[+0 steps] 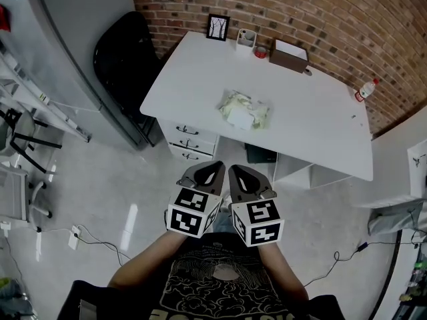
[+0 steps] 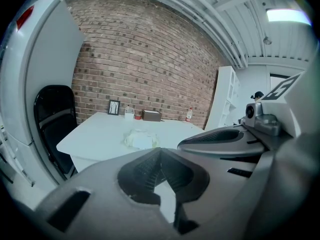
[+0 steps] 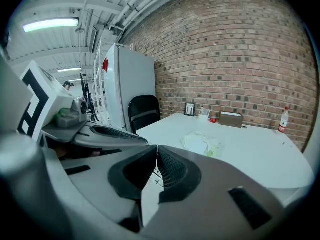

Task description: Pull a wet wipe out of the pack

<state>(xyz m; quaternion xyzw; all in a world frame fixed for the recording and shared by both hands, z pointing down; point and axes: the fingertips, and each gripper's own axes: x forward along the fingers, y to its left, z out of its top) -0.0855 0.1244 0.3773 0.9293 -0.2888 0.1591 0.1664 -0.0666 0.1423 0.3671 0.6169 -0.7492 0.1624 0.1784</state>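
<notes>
The wet wipe pack (image 1: 244,110), pale green and white and crumpled, lies near the middle of the white table (image 1: 320,125). Both grippers hang side by side over the floor, well short of the table's near edge and in front of the person's chest. My left gripper (image 1: 212,167) is shut with nothing in it, and so is my right gripper (image 1: 237,171). In the left gripper view the pack (image 2: 141,138) shows far beyond the closed left gripper (image 2: 161,152). In the right gripper view the pack (image 3: 201,143) lies beyond the closed right gripper (image 3: 157,148).
A black chair (image 1: 123,52) stands at the table's left end beside a grey cabinet (image 1: 73,39). Along the brick wall sit a picture frame (image 1: 217,27), a white cup (image 1: 246,39), a brown box (image 1: 288,55) and a bottle (image 1: 365,90). Drawers (image 1: 189,141) sit under the table.
</notes>
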